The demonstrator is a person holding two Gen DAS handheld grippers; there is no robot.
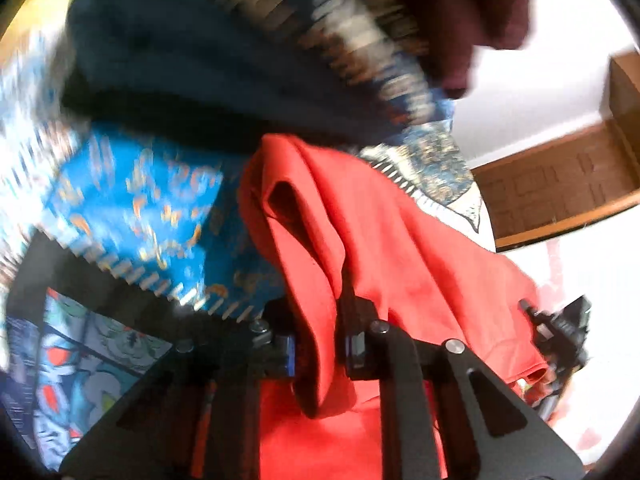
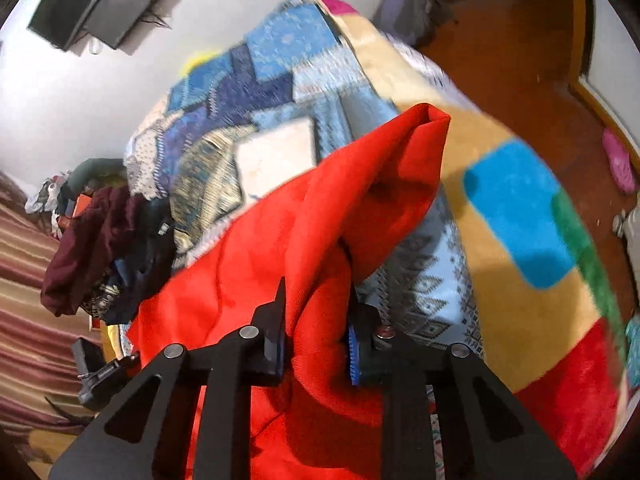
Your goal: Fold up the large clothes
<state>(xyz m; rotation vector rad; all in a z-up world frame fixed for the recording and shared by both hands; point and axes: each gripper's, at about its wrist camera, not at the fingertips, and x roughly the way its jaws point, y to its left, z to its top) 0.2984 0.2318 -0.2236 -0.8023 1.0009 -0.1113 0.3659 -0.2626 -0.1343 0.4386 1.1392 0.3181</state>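
Note:
A large red garment hangs between both grippers above a bed. My left gripper is shut on a bunched fold of the red cloth, which drapes over and below its jaws. My right gripper is shut on another part of the red garment, whose folded corner stands up ahead of the fingers. The other gripper shows at the right edge of the left wrist view and at the lower left of the right wrist view, each touching the red cloth.
A patterned blue patchwork bedspread and a tan blanket with blue, green and red blocks cover the bed. A pile of dark clothes lies at the left. A dark blue garment and a brown floor are in view.

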